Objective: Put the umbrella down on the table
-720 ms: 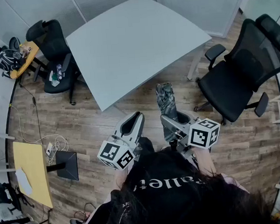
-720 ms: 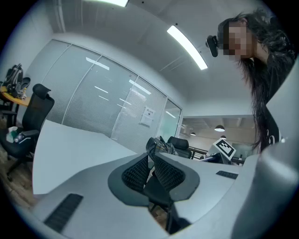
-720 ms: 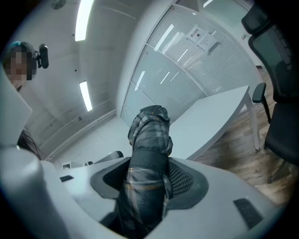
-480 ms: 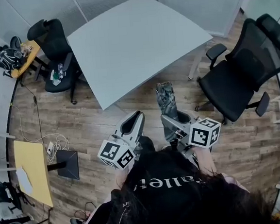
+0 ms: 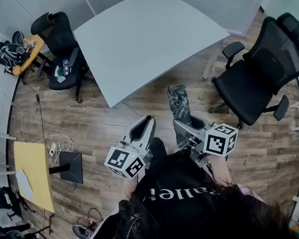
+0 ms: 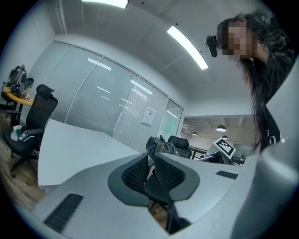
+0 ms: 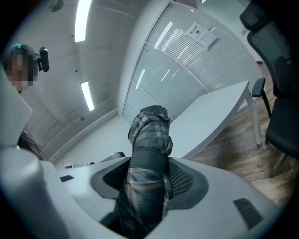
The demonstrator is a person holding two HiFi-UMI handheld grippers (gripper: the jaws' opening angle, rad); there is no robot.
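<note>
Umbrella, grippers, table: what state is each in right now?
umbrella: folded, strap wrapped round it, held above the floor, short of the table.
right gripper: shut on umbrella.
left gripper: shut, nothing between its jaws.
table: umbrella not yet on it.

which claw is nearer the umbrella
Right. The right claw grips the folded umbrella between its jaws; the left claw is empty, off to the umbrella's left, not touching it.
</note>
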